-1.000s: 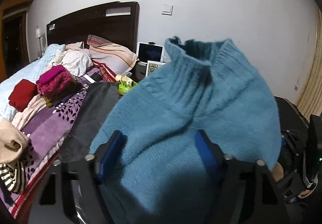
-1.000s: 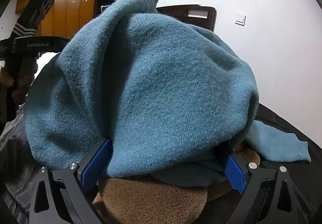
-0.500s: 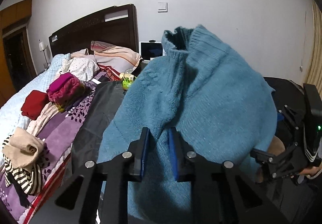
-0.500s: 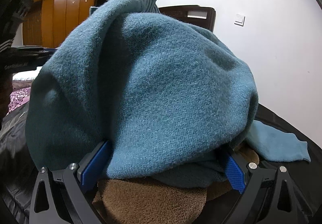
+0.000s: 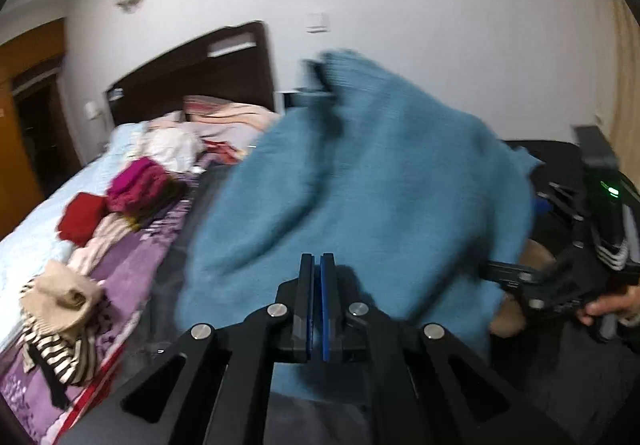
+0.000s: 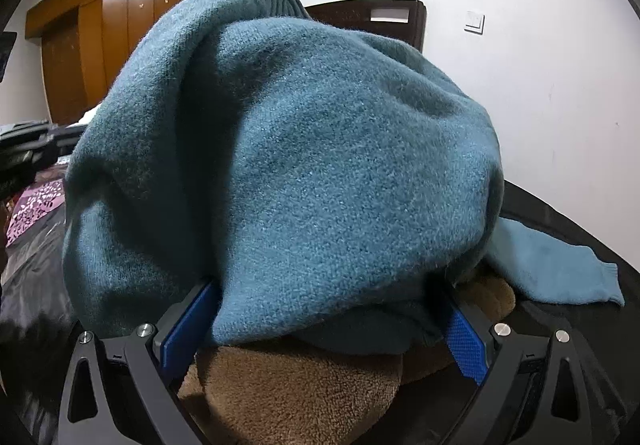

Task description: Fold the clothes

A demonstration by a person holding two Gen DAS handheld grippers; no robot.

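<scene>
**Desk:** What's changed on your side?

**Me:** My left gripper (image 5: 316,273). A second ago its fingers stood wide apart with the teal sweater (image 5: 380,185) filling the gap. Now they are closing, the blue pads nearly together at lower centre of the left view. I see no knit between them. The frame is smeared, so a pinch at the very tips could be hidden.

**Desk:** And the right?

**Me:** No change. The right gripper (image 6: 324,293) has its fingers spread wide, and the sweater is heaped between and over them, on top of a brown fleece piece (image 6: 300,385). It isn't squeezing the sweater, as far as I can see.

**Desk:** Where does that leave the fold?

**Me:** It's barely begun, I'd say. The sweater is still a bunched mound at mid-frame over the dark cover (image 6: 32,285), with one sleeve trailing to the lower right. If the left has closed on nothing, I'll need to open it and take a hem or shoulder again before spreading the sweater flat.
</scene>
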